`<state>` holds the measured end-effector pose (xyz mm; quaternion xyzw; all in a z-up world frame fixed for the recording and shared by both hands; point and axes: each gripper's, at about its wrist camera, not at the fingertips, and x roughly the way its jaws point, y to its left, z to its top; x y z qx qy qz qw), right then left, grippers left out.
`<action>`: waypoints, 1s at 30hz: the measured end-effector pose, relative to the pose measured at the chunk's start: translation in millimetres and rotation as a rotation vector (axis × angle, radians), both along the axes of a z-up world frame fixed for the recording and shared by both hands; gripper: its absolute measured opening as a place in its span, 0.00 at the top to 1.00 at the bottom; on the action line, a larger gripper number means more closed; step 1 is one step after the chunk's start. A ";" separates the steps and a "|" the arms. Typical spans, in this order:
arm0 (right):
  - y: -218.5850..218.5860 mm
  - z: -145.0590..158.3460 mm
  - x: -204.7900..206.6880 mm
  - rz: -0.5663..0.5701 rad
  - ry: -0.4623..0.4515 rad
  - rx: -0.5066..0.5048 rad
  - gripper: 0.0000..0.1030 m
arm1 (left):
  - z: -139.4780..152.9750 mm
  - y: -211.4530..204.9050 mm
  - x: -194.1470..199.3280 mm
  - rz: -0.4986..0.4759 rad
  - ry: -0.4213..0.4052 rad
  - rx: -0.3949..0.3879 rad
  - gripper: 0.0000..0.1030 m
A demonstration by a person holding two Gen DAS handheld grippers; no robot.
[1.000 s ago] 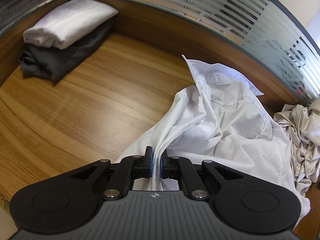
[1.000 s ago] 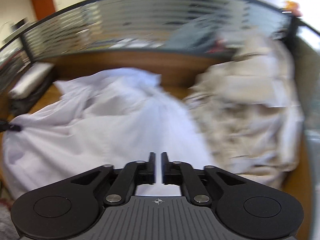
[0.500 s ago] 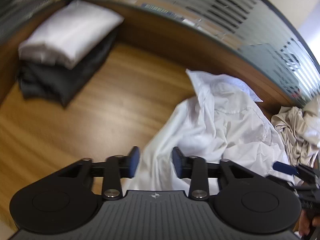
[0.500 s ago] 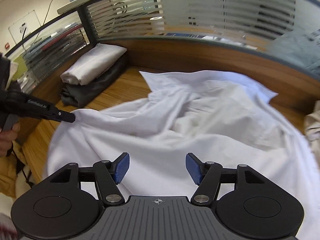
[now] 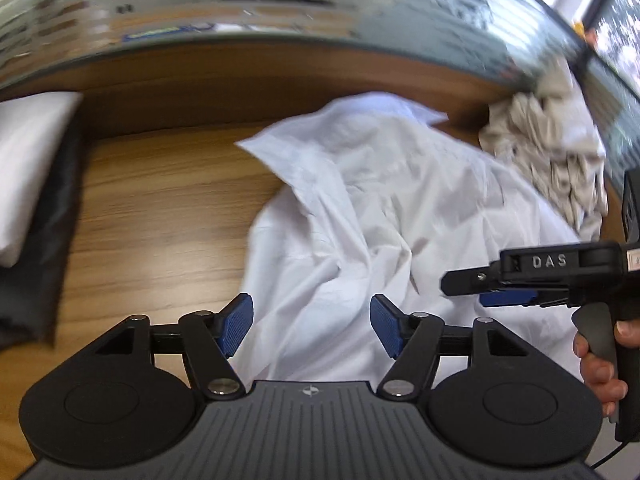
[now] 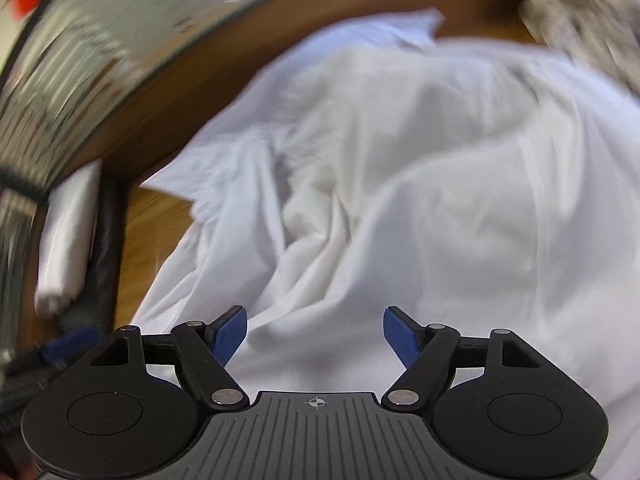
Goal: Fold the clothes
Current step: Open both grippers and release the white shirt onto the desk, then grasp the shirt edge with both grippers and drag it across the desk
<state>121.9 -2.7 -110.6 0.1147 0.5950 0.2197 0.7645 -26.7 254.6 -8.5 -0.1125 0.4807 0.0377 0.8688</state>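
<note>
A rumpled white shirt [image 5: 360, 208] lies spread on the wooden table [image 5: 160, 208], its collar end toward the far wall. My left gripper [image 5: 311, 326] is open above the shirt's near edge, nothing between its blue pads. In the left wrist view the right gripper [image 5: 472, 286] comes in from the right, held by a hand [image 5: 600, 356], over the shirt. In the right wrist view my right gripper [image 6: 315, 338] is open over the white shirt [image 6: 420, 184], its blue pads wide apart and empty. Both views are blurred by motion.
A folded white garment [image 5: 28, 168] rests on a folded dark one [image 5: 48, 248] at the table's far left. A heap of beige clothes [image 5: 556, 148] sits at the far right. A wooden partition with frosted striped glass [image 5: 280, 8] runs along the back.
One second ago my left gripper was shut on the shirt's edge and the right was shut. Both have opened, the shirt now lies loose, and both grippers have swung over it.
</note>
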 end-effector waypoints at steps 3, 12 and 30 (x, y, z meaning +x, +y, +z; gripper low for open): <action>-1.1 -13.2 0.1 -0.052 0.040 0.009 0.46 | -17.3 -6.8 16.3 -0.041 0.035 0.036 0.31; -25.0 6.5 -2.1 -0.055 -0.039 0.052 0.98 | -20.9 12.3 22.5 0.011 0.048 0.067 0.93; -144.6 187.9 43.8 -0.207 -0.543 0.074 0.98 | 123.0 121.6 -2.1 0.260 -0.303 -0.200 0.93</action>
